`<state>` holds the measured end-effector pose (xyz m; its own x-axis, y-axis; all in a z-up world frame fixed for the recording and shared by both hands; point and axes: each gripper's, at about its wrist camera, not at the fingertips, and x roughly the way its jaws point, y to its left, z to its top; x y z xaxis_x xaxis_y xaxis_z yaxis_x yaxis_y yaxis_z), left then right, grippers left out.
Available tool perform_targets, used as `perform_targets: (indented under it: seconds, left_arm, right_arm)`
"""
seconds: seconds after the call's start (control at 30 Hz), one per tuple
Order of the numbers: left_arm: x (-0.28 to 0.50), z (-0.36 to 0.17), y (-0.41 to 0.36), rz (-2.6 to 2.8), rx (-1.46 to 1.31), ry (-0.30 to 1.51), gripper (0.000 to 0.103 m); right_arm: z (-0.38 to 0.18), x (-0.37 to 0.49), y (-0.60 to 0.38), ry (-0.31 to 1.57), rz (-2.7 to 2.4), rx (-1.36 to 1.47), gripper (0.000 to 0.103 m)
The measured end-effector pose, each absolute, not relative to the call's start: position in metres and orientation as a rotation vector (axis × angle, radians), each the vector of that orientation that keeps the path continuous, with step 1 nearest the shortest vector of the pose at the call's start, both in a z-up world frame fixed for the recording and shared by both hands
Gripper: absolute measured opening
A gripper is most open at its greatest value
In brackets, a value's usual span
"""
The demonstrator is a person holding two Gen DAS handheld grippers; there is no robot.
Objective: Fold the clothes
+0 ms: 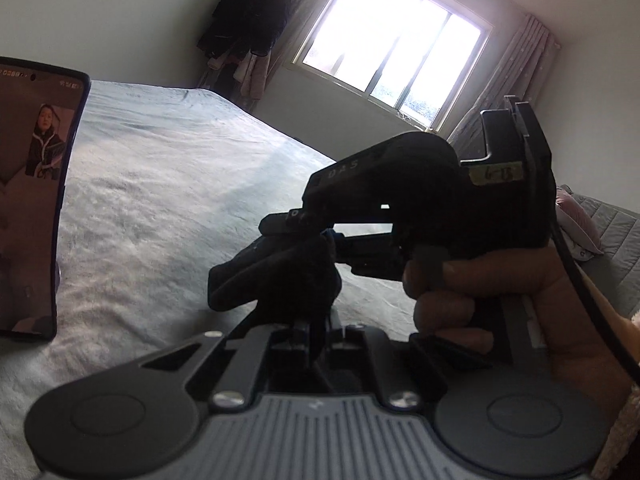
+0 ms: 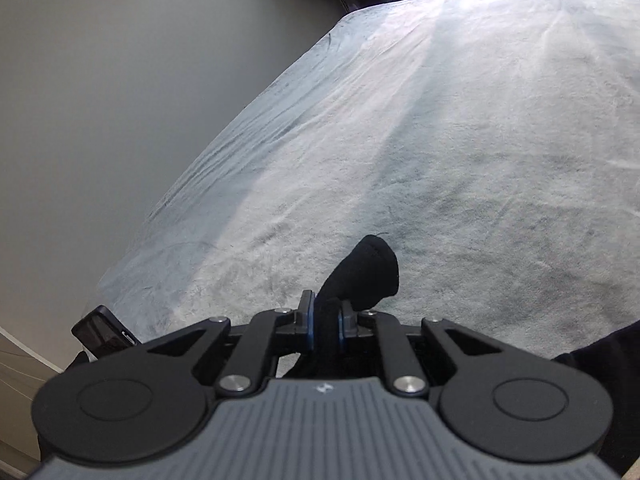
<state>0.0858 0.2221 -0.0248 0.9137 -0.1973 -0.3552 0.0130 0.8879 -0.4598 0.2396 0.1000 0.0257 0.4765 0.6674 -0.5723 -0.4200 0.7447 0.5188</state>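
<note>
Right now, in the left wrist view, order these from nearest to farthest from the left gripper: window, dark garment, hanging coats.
1. dark garment, clamped in the left gripper.
2. hanging coats, far corner, upper left of centre.
3. window, back wall, upper right; close to the coats in depth.

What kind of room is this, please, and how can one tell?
Most likely a bedroom in a home. A wide bed with a pale fuzzy cover fills both views, a curtained window stands behind it, and dark clothes hang in the corner.
</note>
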Motion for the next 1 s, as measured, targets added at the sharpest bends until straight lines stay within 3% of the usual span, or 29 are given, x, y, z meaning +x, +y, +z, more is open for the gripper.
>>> perform_targets:
  seconds: [0.33,0.5,0.67,0.7,0.73,0.77,1.0]
  left_arm:
    - [0.087,-0.025,0.197,-0.215,-0.46,0.427,0.058]
    - [0.091,-0.028,0.188,-0.265,-0.532,0.423,0.061]
    - [0.094,-0.029,0.19,-0.233,-0.606,0.394,0.056]
    - [0.096,-0.031,0.191,-0.219,-0.612,0.403,0.042]
    - [0.099,-0.033,0.191,-0.205,-0.614,0.42,0.017]
    - [0.102,-0.035,0.191,-0.174,-0.607,0.445,0.008]
    - [0.118,-0.063,0.19,0.059,-0.536,0.662,0.007]
  right_arm:
    - [0.126,0.218,0.066,0.575,0.579,0.249,0.014]
    - [0.143,0.218,0.079,0.575,0.584,0.224,0.014]
    - [0.142,0.215,0.1,0.606,0.597,0.179,0.014]
    - [0.14,0.215,0.104,0.609,0.596,0.171,0.014]
    - [0.138,0.215,0.108,0.612,0.596,0.163,0.014]
    - [0.136,0.215,0.112,0.614,0.595,0.155,0.014]
    - [0.125,0.215,0.106,0.583,0.529,0.159,0.01]
